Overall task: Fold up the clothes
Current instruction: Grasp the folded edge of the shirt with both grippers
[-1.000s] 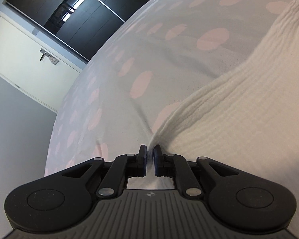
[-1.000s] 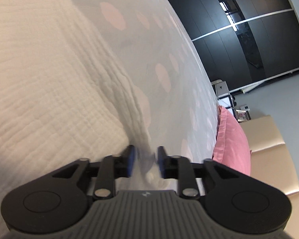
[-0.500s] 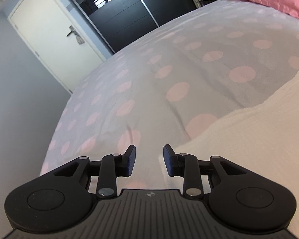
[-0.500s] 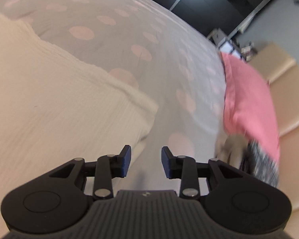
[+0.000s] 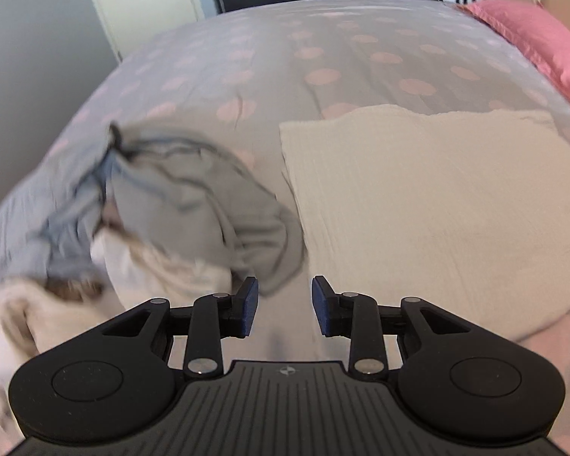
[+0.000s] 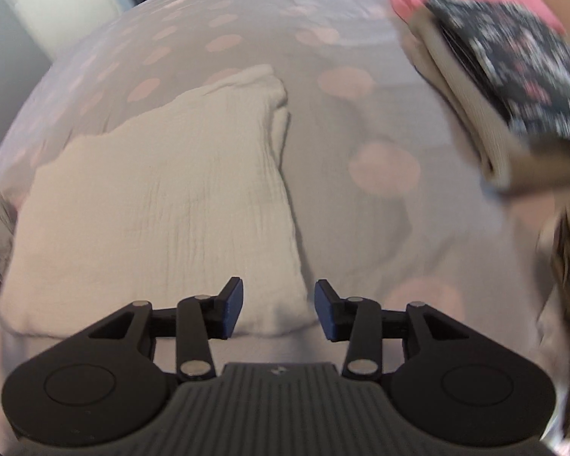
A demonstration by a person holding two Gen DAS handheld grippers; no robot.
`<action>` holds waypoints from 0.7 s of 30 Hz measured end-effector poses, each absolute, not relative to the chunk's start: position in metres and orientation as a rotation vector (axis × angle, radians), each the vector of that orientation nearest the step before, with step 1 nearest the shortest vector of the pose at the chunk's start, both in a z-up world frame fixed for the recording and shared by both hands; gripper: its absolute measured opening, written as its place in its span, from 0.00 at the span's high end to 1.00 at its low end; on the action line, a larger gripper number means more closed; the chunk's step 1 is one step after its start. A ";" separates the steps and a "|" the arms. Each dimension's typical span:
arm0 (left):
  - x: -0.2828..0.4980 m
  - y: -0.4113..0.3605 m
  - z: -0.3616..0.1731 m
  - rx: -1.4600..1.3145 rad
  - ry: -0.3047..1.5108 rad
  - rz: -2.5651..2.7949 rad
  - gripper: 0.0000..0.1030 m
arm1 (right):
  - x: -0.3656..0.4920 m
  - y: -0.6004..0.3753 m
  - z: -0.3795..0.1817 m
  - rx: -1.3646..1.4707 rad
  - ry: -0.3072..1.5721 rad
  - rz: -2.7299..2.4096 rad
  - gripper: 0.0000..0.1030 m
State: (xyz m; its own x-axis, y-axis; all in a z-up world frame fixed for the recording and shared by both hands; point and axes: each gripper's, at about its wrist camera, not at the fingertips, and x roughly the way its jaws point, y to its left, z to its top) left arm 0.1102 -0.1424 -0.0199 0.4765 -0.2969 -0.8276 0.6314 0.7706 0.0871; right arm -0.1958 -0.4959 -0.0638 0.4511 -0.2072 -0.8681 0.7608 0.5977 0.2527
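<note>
Left wrist view: your left gripper stands wide apart and holds nothing. The cream garment lies flat as a neat rectangle ahead and to the right of the fingers, on the spotted bedcover. A crumpled heap of clothes sits just ahead and to the left, nearly touching the cream piece. Risk: reaching into that heap, you could drag its grey edge across the cream garment's near corner and spoil the lay.

Right wrist view: your right gripper is also spread wide, empty, with the cream garment's near right corner directly ahead between the fingers. A folded stack lies well off to the upper right. Risk: a low sweep here would catch that corner and peel the layers open. The picture is blurred; layer count cannot be confirmed.
</note>
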 end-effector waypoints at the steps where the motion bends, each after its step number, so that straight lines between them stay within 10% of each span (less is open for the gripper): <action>1: 0.105 -0.134 -0.020 0.388 0.931 -0.587 0.66 | -0.201 -0.496 -0.065 0.752 0.902 -0.672 0.55; 21: 0.118 -0.113 -0.093 -0.072 1.222 -0.514 0.55 | -0.202 -0.514 -0.137 1.109 0.873 -0.721 0.52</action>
State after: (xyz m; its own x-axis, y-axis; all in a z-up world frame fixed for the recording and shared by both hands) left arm 0.1182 -0.1134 -0.0926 0.2427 -0.4131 -0.8777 0.3378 0.8842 -0.3228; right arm -0.2015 -0.5143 -0.1372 0.4823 -0.0639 -0.8737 0.8457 0.2939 0.4454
